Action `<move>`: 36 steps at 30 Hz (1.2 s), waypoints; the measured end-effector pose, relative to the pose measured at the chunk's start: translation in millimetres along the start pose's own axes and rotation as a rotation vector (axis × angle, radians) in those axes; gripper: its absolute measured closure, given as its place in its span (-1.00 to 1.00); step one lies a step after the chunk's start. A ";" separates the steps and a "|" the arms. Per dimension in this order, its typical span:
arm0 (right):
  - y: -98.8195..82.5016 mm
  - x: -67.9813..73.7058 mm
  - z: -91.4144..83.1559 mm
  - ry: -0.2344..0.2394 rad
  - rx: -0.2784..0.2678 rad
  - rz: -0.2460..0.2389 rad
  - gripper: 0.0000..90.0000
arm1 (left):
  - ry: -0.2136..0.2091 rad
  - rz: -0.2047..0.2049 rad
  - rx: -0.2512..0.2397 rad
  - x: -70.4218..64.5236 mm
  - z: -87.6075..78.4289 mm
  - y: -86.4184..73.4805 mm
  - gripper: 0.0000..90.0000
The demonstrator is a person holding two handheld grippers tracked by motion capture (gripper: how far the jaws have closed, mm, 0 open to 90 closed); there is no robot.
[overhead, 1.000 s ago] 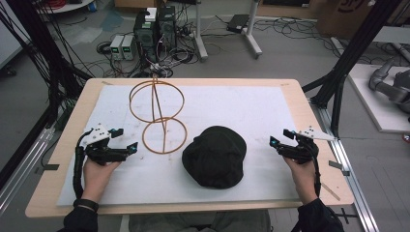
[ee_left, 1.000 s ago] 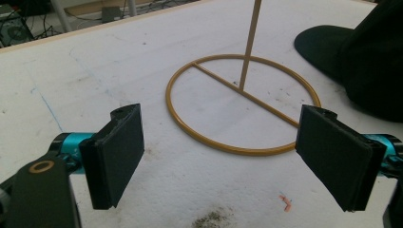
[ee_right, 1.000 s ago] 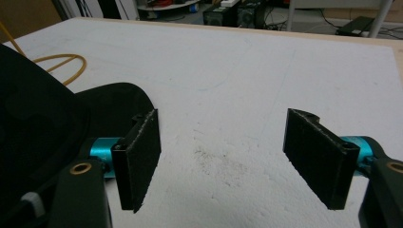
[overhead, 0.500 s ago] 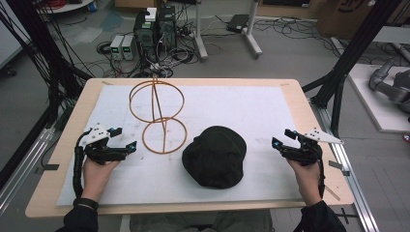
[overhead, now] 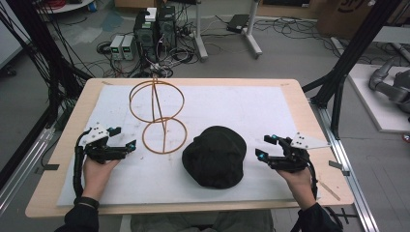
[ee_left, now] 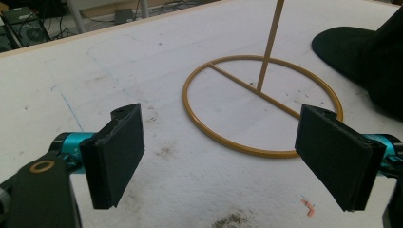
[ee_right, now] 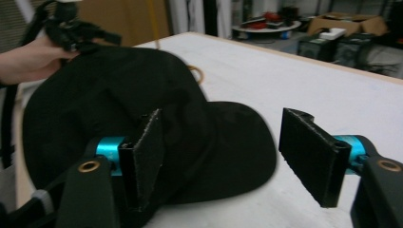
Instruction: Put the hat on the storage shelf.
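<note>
- Looking down from the high view: the bench (overhead: 309,116) carries a white sheet, and a black cap (overhead: 215,155) sits low and centre in the frame.
- Up and left of the cap stands a wire stand (overhead: 158,116), gold-coloured, a ring flat on the sheet, a thin post rising from it and a second ring on top.
- Left tool (overhead: 122,137) at the lower left of the high view, held in the left hand (overhead: 96,169), jaws spread wide with nothing between them, pointing toward the stand's base ring.
- From the left gripper view, that base ring (ee_left: 263,104) lies just ahead between the two black pads, apart from both; the cap's edge peeks in at the upper right.
- Right tool (overhead: 267,147) at the lower right of the high view, in the right hand (overhead: 296,176), jaws also spread and gripping nothing, just beside the cap's right side.
- In the right gripper view the cap (ee_right: 142,118) sprawls across the left and centre, brim reaching toward the gap between the pads; whether the left pad touches it, I cannot tell.
</note>
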State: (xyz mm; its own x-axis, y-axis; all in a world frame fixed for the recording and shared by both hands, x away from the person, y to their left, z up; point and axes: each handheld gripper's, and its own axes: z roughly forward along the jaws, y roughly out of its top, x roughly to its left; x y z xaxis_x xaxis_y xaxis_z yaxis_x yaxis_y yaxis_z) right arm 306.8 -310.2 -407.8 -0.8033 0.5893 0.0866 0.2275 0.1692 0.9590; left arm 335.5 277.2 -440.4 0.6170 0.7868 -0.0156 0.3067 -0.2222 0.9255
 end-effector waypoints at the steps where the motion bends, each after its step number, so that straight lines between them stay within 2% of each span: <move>1: 0.3 4.0 3.8 0.018 0.011 -0.015 -0.25 | 0.000 0.000 0.000 0.0 0.0 0.0 -0.63; 10: 0.0 17.5 25.5 0.103 0.077 -0.069 -0.09 | -0.006 -0.001 0.007 -1.1 0.2 0.1 -0.63; 13: -0.4 21.4 33.0 0.114 0.107 -0.082 -0.06 | -0.008 0.000 0.007 -1.3 0.3 0.2 -0.62; 19: -0.8 26.0 46.0 0.114 0.152 -0.098 -0.01 | -0.012 0.000 0.012 -1.5 0.7 -0.2 -0.62; 23: -0.4 26.7 50.5 0.115 0.161 -0.103 0.03 | -0.016 -0.002 0.014 -1.5 0.9 -0.4 -0.62; 26: -0.6 27.5 54.6 0.137 0.176 -0.107 0.20 | -0.018 0.000 0.016 -1.9 1.5 -0.5 -0.62; 29: -0.3 28.6 55.0 0.130 0.176 -0.116 0.23 | -0.021 0.001 0.015 -2.1 1.4 -0.3 -0.62; 35: 0.0 29.2 53.0 0.116 0.173 -0.134 0.51 | -0.025 0.001 0.014 -2.9 1.5 0.0 -0.62; 36: 0.0 29.2 53.0 0.116 0.173 -0.134 0.51 | -0.025 0.001 0.014 -2.9 1.5 0.0 -0.62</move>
State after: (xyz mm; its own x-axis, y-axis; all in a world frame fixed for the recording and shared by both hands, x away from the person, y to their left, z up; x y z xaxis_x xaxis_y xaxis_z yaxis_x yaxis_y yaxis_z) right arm 312.5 -251.1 -419.6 -0.8879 0.4600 0.0017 0.1976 0.3781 0.9045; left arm 334.8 274.1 -440.9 0.6352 0.7719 -0.0248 0.3162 -0.2307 0.9202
